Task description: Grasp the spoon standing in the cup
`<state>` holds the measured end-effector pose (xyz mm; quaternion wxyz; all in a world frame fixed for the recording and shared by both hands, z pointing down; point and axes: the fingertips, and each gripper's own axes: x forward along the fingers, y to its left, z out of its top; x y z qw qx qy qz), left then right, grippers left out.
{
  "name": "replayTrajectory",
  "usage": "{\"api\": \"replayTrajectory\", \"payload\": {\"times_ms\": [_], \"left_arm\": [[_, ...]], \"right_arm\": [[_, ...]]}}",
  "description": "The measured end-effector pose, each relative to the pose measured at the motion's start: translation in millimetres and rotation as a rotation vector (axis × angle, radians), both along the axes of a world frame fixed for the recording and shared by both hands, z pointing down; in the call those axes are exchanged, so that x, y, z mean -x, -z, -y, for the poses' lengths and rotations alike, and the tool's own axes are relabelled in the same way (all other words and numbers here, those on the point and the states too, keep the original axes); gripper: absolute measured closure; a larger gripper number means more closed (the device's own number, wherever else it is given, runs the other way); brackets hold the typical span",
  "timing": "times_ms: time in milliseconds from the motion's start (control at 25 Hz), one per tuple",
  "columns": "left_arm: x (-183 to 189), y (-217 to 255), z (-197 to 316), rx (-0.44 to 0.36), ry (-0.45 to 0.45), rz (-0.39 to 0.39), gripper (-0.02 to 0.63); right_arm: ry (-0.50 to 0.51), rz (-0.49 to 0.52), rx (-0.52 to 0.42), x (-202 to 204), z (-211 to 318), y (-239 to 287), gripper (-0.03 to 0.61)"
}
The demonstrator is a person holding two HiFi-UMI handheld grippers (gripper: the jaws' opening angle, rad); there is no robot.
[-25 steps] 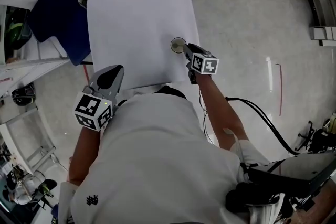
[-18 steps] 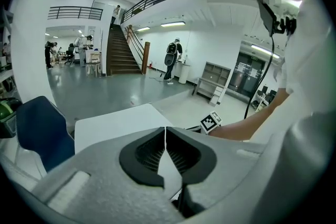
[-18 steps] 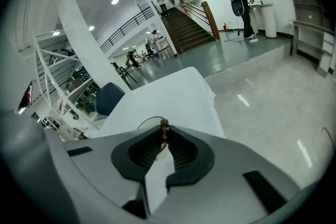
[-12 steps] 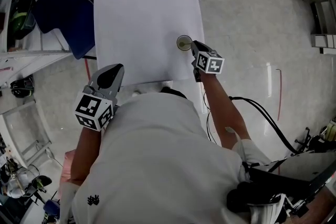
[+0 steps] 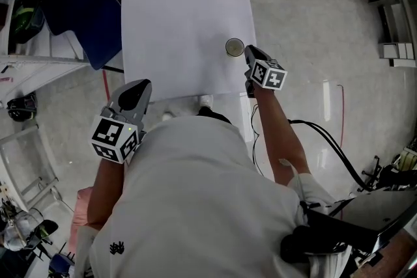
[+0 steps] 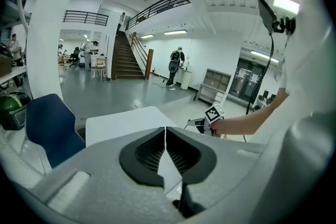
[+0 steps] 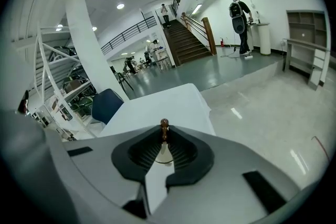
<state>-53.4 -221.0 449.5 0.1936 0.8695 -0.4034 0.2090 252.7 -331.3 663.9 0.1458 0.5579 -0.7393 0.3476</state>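
A small round cup (image 5: 234, 47) stands near the right edge of the white table (image 5: 176, 16). My right gripper (image 5: 248, 55) reaches it from the right. In the right gripper view the spoon's brown handle tip (image 7: 164, 124) sticks up between the black pads (image 7: 181, 152), which press on it; my right gripper (image 7: 164, 136) is shut on the spoon, with the cup's rim (image 7: 164, 162) just below. My left gripper (image 5: 139, 86) hangs off the table's near left corner. In its own view, my left gripper (image 6: 165, 132) is shut on nothing.
A dark blue chair (image 5: 81, 13) stands at the table's left side. Grey polished floor (image 5: 313, 23) lies to the right. A black cable (image 5: 326, 146) runs behind my right arm. Metal racks (image 7: 58, 76) stand left of the table in the right gripper view.
The right gripper has stayed at the cup while the head view has slid, so table, cup and gripper now sit further right. The left gripper has not moved.
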Motion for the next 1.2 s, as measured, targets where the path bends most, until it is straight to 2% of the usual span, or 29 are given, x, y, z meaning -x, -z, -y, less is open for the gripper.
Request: {"api": "replayTrajectory", "payload": {"times_ms": [400, 760, 1200], "left_arm": [[32.1, 6.8, -32.6, -0.033, -0.04, -0.039, 0.597], [51.1, 16.8, -62.9, -0.051, -0.071, -0.069, 0.597], [86.2, 16.6, -102.3, -0.06, -0.093, -0.086, 0.597]], "right_arm": [[-0.042, -0.049, -0.089, 14.3, -32.4, 55.0, 0.532], [-0.063, -0.045, -0.135, 33.8, -68.8, 95.8, 0.532], [-0.024, -0.024, -0.169, 88.7, -129.8, 136.3, 0.532]]}}
